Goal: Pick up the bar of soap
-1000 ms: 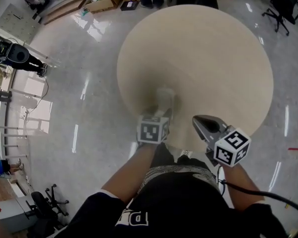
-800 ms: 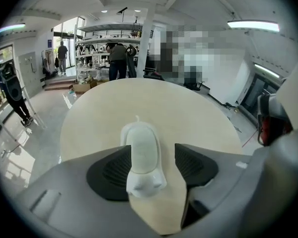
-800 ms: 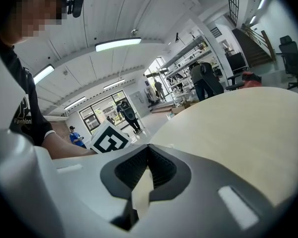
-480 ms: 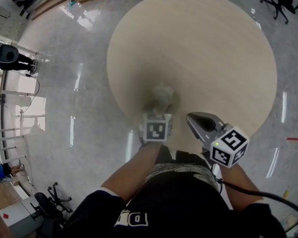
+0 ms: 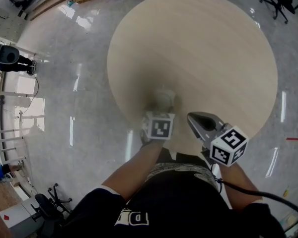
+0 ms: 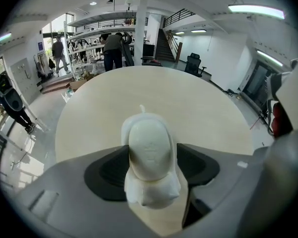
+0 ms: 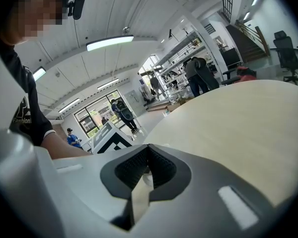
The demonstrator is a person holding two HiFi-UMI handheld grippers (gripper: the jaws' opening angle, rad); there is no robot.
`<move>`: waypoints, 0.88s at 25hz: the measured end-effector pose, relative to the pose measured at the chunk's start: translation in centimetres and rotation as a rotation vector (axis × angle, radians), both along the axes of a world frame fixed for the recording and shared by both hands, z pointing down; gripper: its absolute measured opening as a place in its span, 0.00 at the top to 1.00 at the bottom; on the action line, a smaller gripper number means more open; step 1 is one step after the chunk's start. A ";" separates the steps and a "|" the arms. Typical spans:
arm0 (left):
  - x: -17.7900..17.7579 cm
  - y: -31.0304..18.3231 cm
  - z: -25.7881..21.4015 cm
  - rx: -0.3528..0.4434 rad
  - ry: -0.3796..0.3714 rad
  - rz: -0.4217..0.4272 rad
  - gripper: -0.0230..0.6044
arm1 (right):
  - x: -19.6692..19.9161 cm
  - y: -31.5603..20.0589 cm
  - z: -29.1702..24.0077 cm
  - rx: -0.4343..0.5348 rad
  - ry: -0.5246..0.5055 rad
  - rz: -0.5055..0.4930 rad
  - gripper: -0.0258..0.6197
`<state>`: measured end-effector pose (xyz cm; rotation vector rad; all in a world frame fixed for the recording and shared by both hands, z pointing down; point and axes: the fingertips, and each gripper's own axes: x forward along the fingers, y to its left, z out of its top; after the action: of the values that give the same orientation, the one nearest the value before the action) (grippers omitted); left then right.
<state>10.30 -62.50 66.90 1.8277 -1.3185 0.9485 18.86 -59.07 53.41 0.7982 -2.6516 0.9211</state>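
My left gripper had just been opening and stood at its widest around the white bar of soap. The soap stood on end near the round table's near edge, not yet clamped or lifted. My right gripper hung alongside, jaws together and empty.

Open lab-workshop hall: shelving racks, staircase, office chairs, polished floor.

Beyond the soap the round table lies open; the right claw hangs just right of the soap.
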 end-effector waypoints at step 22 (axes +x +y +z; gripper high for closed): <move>-1.5 -3.8 1.2 0.029 -0.085 0.140 0.55 | 3.7 0.2 -0.1 0.031 0.030 0.065 0.95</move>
<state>8.83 -66.27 68.13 1.9413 -1.2737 1.0976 22.59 -58.84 53.36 0.9026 -2.6343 0.8785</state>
